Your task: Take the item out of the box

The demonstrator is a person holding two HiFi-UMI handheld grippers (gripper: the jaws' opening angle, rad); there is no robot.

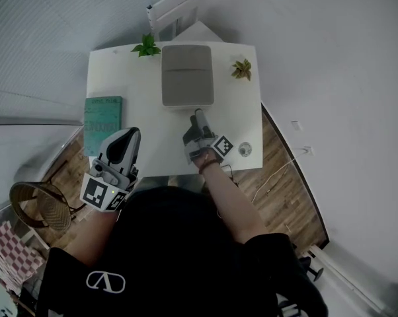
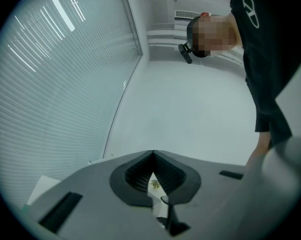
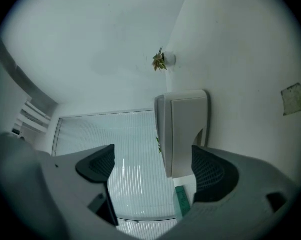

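White table on wood floor, white chair behind, wicker chair left, blinds over the window

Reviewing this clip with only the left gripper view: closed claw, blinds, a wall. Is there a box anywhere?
Observer: Yes, a grey rectangular box sits on the white table, on the side far from the person.
Operator: Is the right claw on it?
Observer: No. The right claw is open at the box's near end, pads not pressing it.
Operator: Anything else on the table?
Observer: A green book lies near the table's left edge, beside the left claw.
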